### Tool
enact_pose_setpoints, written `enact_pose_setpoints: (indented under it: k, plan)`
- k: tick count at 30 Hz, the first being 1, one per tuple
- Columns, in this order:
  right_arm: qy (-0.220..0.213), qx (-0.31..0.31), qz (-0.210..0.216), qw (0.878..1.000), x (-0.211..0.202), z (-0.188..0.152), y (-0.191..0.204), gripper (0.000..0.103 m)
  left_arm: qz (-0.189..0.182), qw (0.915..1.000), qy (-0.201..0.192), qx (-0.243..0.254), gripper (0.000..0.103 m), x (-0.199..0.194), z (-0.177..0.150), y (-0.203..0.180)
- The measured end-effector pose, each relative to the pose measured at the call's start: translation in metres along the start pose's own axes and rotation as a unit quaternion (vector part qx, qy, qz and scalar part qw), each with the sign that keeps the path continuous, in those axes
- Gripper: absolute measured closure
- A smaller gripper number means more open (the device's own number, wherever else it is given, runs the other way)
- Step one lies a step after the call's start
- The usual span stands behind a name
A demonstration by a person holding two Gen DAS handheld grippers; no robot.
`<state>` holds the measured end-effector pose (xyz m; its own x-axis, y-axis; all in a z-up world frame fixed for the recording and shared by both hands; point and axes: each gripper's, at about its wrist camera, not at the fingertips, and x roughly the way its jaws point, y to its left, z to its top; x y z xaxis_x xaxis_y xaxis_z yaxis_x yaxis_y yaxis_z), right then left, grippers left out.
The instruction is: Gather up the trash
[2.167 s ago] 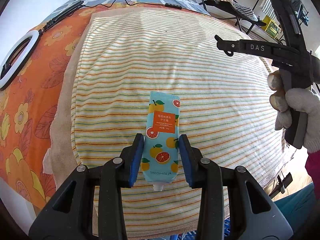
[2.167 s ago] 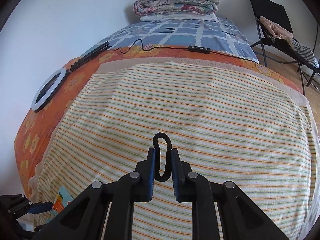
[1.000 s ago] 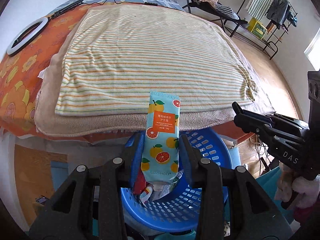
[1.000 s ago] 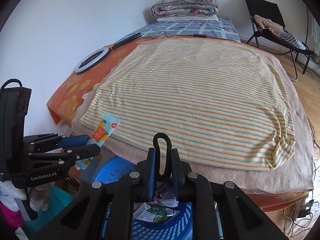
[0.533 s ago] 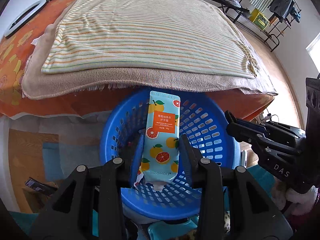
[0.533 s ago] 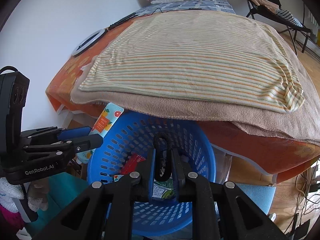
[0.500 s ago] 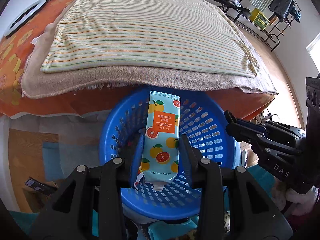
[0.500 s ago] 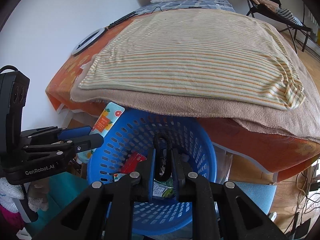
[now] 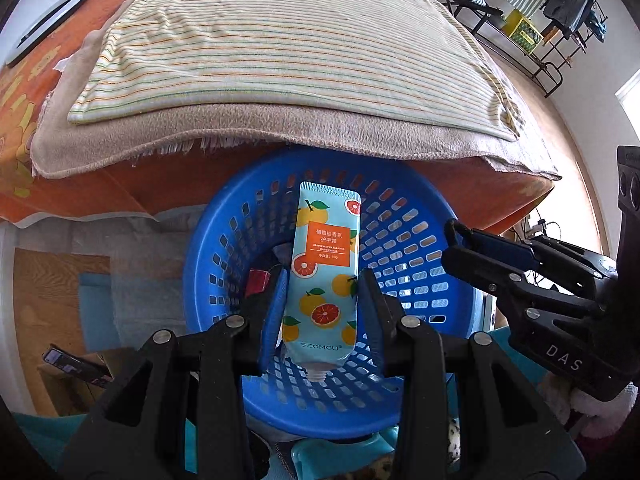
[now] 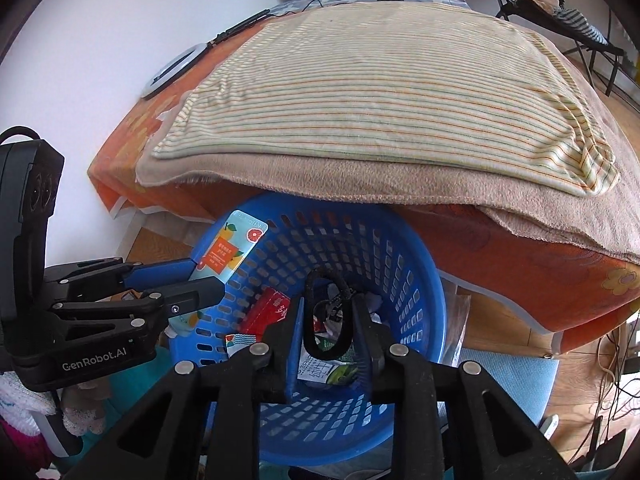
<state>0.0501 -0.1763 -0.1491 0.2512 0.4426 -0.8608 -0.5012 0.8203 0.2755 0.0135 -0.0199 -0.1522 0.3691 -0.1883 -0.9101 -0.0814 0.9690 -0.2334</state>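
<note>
My left gripper [image 9: 322, 292] is shut on a light blue hand cream tube [image 9: 326, 264] printed with oranges, and holds it over the round blue basket [image 9: 420, 256]. The right wrist view shows the left gripper [image 10: 200, 276] at the basket's left rim with the tube [image 10: 230, 248] sticking up. My right gripper [image 10: 327, 316] is shut on a black hair tie [image 10: 326, 316] above the basket [image 10: 416, 280]. It also shows at the right of the left wrist view [image 9: 454, 240]. Wrappers [image 10: 264, 312] lie in the basket's bottom.
The basket stands on the floor against the foot of a bed with a striped sheet [image 9: 280, 40] over a beige blanket [image 10: 360, 176]. A ring light [image 10: 172, 70] lies on the orange cover. A folding chair [image 10: 560, 4] stands at the far right.
Both grippers have come back from the bed and down over the blue basket, each still holding its item. In the last half second they dropped a little closer to the basket.
</note>
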Motion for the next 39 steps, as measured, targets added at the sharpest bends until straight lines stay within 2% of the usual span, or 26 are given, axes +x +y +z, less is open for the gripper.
enact_pose_setpoints:
  k: [5, 7, 13, 24, 26, 27, 28, 33, 37, 39]
  plan:
    - [0.0, 0.007, -0.004, 1.0, -0.001, 0.0, -0.004, 0.065, 0.008, 0.9999, -0.003, -0.006, 0.066, 0.001, 0.001, 0.003]
    - [0.0, 0.012, -0.005, 1.0, -0.001, 0.0, -0.005, 0.055, 0.01, 0.9999, -0.002, -0.007, 0.066, 0.001, 0.001, 0.004]
    - [0.003, 0.016, -0.008, 1.0, -0.001, -0.001, -0.008, 0.042, 0.016, 0.9998, -0.004, -0.009, 0.066, 0.0, 0.002, 0.006]
    - [0.005, 0.021, -0.02, 1.0, -0.001, 0.001, -0.01, 0.027, 0.027, 0.9995, -0.008, -0.015, 0.066, -0.003, 0.004, 0.011]
    - [0.005, 0.023, -0.024, 0.999, -0.001, 0.001, -0.01, 0.023, 0.031, 0.9993, -0.011, -0.015, 0.057, -0.005, 0.004, 0.011]
    - [0.004, 0.024, -0.026, 0.999, -0.002, 0.002, -0.01, 0.021, 0.033, 0.9992, -0.015, -0.015, 0.047, -0.006, 0.004, 0.011]
    - [0.004, 0.025, -0.027, 0.999, -0.002, 0.002, -0.011, 0.019, 0.035, 0.9991, -0.019, -0.016, 0.044, -0.007, 0.005, 0.012]
    - [0.006, 0.032, -0.033, 0.999, -0.002, 0.004, -0.014, 0.016, 0.042, 0.9986, -0.028, -0.016, 0.044, -0.013, 0.007, 0.012]
    - [0.007, 0.041, -0.035, 0.999, -0.003, 0.005, -0.018, 0.012, 0.049, 0.9979, -0.04, -0.013, 0.035, -0.019, 0.009, 0.011]
    - [0.006, 0.045, -0.033, 0.998, -0.003, 0.006, -0.019, 0.011, 0.05, 0.9976, -0.045, -0.012, 0.035, -0.023, 0.01, 0.011]
